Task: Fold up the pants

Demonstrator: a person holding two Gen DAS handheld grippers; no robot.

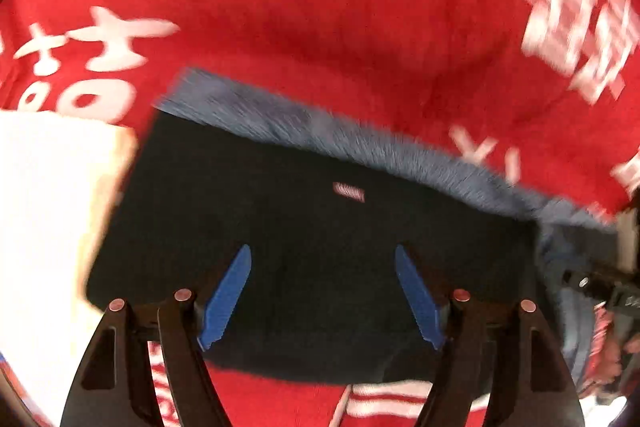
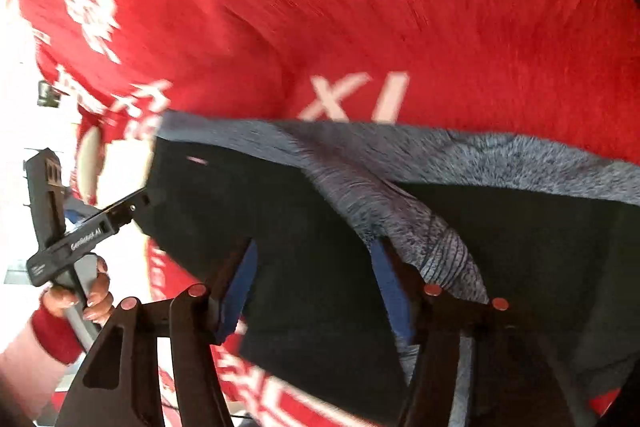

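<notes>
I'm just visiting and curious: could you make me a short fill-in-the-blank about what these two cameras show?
1. The pants lie on a ____ cloth with white print.
2. The pants' outside is black; the fuzzy lining is ____.
3. The left gripper has ____ finger pads, jaws apart.

Missing words: red; grey; blue
</notes>
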